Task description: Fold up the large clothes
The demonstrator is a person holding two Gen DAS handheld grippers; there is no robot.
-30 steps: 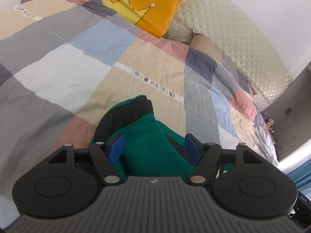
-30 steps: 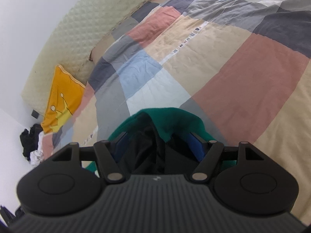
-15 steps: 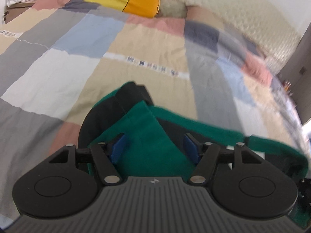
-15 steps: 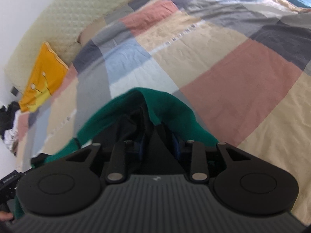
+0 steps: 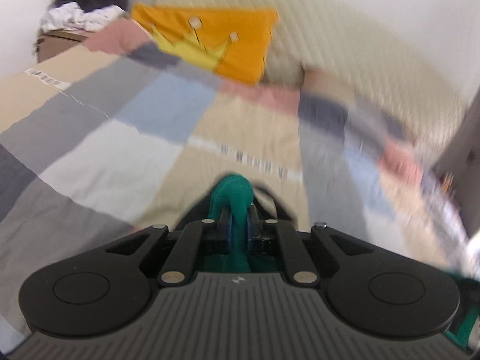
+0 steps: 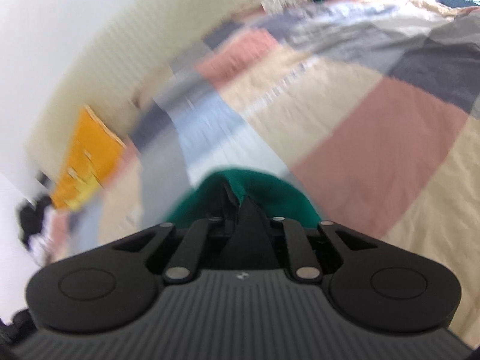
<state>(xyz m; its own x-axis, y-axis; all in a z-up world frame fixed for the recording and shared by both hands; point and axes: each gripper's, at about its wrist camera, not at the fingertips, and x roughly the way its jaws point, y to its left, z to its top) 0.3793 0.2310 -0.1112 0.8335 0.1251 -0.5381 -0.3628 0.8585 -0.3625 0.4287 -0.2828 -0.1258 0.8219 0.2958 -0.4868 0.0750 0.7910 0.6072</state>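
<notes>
A soft, limp green garment (image 5: pixel 235 207) is pinched in both the left gripper (image 5: pixel 238 225) and the right gripper (image 6: pixel 240 210), whose jaws have just been closed on bunched fabric above the patchwork quilt (image 5: pixel 105 156). Sagging is expected, so edges should be gripped. A crown pillow (image 5: pixel 216 39) at 12 o'clock is shown sharply only leftward

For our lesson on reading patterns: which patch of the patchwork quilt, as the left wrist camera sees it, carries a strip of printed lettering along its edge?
The large beige patch just beyond the bunched green garment; neighbouring patches are plain.
</notes>
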